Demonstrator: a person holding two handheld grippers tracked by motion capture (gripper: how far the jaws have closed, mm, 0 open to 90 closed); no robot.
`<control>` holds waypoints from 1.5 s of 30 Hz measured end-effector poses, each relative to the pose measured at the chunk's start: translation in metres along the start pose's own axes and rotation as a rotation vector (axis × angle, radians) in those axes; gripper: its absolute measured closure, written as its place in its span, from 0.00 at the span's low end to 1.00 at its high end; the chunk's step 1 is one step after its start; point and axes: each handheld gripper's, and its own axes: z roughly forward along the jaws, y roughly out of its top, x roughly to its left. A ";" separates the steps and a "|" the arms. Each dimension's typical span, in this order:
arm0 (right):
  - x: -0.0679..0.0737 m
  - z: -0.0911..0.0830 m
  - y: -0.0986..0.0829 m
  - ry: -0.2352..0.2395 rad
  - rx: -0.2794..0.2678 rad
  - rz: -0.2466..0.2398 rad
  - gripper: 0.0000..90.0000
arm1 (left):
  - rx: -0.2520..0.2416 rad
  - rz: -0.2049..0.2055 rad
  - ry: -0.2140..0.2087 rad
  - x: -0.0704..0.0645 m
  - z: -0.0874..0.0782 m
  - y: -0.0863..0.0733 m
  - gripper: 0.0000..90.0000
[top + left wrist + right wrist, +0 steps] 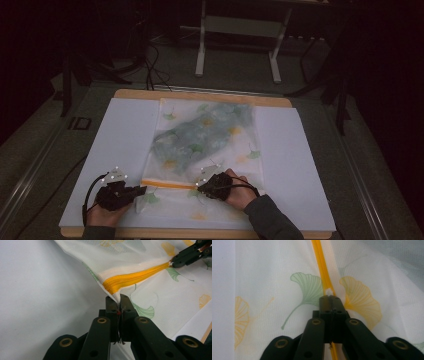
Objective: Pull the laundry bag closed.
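Mesh laundry bag [205, 145] with a leaf print lies flat on a white sheet [125, 150] over the table, long axis running from the near edge toward the far edge; something grey-green sits inside its far half. The orange zipper [167, 184] crosses the bag near the near edge.

Left gripper [117, 302]: jaws closed on the bag's corner at the left end of the zipper, lifting the fabric slightly off the sheet. Right gripper [331, 300]: jaws pressed together on a small white piece at the zipper line, probably the pull tab; it sits about midway along the bag's width.

Progress, as a judgement: the stretch of zipper between the two grippers looks shut, teeth meshed in a solid orange band. Which way the slider is being drawn cannot be told. If closing, roughly half the run toward the bag's right edge is left; that part is hidden behind the right hand [237, 192].
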 end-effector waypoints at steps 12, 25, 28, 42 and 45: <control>-0.002 -0.003 -0.003 0.007 0.007 -0.001 1.00 | 0.001 0.001 0.002 0.000 0.000 0.000 0.98; -0.004 -0.009 -0.013 0.005 0.005 0.016 1.00 | 0.001 -0.002 0.003 0.000 0.000 0.000 0.98; -0.005 -0.011 -0.016 0.003 0.004 0.024 1.00 | 0.002 -0.001 0.003 0.000 0.000 0.000 0.98; -0.006 -0.019 -0.027 -0.012 0.016 0.034 1.00 | 0.001 -0.007 0.003 0.001 0.000 -0.001 0.98; -0.007 -0.021 -0.031 -0.015 0.016 0.040 1.00 | 0.001 -0.007 0.004 0.001 0.000 -0.001 0.98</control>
